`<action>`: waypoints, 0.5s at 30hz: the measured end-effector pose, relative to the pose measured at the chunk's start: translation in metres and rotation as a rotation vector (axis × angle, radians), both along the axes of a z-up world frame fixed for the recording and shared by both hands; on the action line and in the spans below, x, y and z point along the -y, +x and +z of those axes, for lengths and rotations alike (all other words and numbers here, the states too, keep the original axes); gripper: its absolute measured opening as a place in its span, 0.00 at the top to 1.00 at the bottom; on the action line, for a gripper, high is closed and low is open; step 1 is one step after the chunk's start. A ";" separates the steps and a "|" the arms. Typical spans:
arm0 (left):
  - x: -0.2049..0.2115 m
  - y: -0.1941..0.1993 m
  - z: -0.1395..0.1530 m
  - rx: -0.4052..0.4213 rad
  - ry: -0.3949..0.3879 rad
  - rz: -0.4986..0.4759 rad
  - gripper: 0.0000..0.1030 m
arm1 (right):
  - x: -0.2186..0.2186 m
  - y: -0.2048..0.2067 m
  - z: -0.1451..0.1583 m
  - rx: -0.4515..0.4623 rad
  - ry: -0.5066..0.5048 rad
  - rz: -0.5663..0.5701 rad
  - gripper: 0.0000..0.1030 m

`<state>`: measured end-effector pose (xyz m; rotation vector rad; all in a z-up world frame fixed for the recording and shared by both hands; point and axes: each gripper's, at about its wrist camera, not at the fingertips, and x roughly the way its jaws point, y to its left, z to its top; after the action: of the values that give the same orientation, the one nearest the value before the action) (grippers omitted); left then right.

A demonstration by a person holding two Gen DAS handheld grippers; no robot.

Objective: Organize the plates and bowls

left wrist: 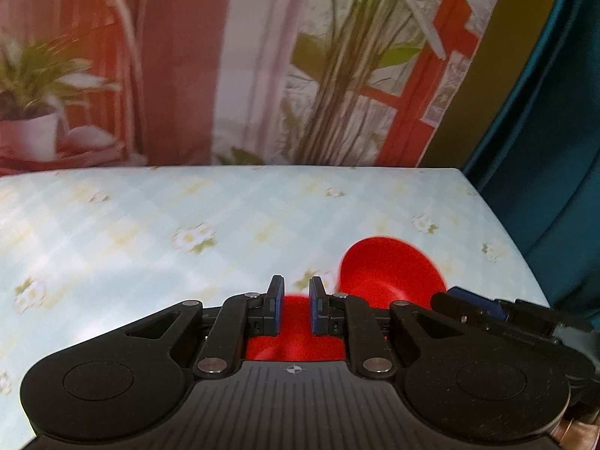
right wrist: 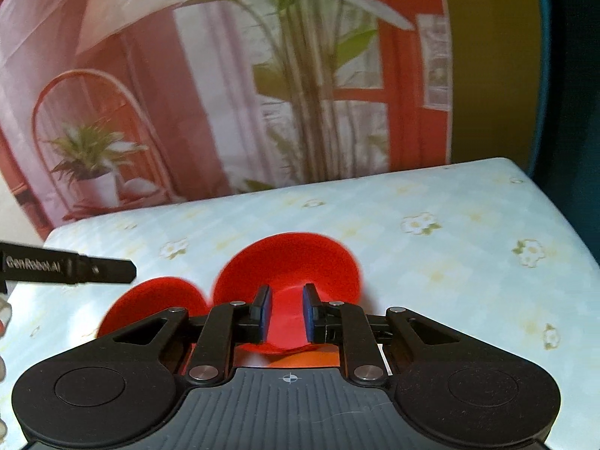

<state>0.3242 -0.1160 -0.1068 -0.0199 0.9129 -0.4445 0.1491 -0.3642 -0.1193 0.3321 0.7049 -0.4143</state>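
Two red bowls are in view above a table with a pale blue flowered cloth (left wrist: 187, 217). In the left wrist view, my left gripper (left wrist: 296, 307) has its jaws narrowly apart around the rim of one red bowl (left wrist: 296, 345), mostly hidden under the gripper. The second red bowl (left wrist: 390, 270) is tilted to the right, with the right gripper (left wrist: 487, 311) at its edge. In the right wrist view, my right gripper (right wrist: 287, 311) is closed on the rim of that tilted red bowl (right wrist: 288, 262). The other red bowl (right wrist: 150, 303) lies to the left, with the left gripper (right wrist: 67, 266) above it.
A printed backdrop with plants and a red window frame (left wrist: 262, 67) hangs behind the table. A teal curtain (left wrist: 555, 112) hangs past the table's right edge. The tablecloth (right wrist: 450, 243) stretches right of the bowls.
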 end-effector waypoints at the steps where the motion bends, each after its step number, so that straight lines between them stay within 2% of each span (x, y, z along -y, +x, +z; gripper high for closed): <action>1: 0.005 0.003 -0.001 -0.002 -0.001 -0.010 0.86 | 0.005 -0.002 -0.001 0.002 0.001 -0.013 0.84; 6: 0.024 0.018 -0.013 -0.053 -0.015 -0.047 0.86 | 0.021 -0.007 -0.008 0.008 0.016 -0.058 0.84; 15: 0.034 0.037 -0.033 -0.131 -0.034 -0.053 0.86 | 0.032 -0.010 -0.020 0.011 0.062 -0.079 0.84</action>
<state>0.3613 -0.1502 -0.1397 -0.0566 1.0367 -0.5123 0.1390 -0.3964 -0.1397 0.4217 0.6962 -0.4654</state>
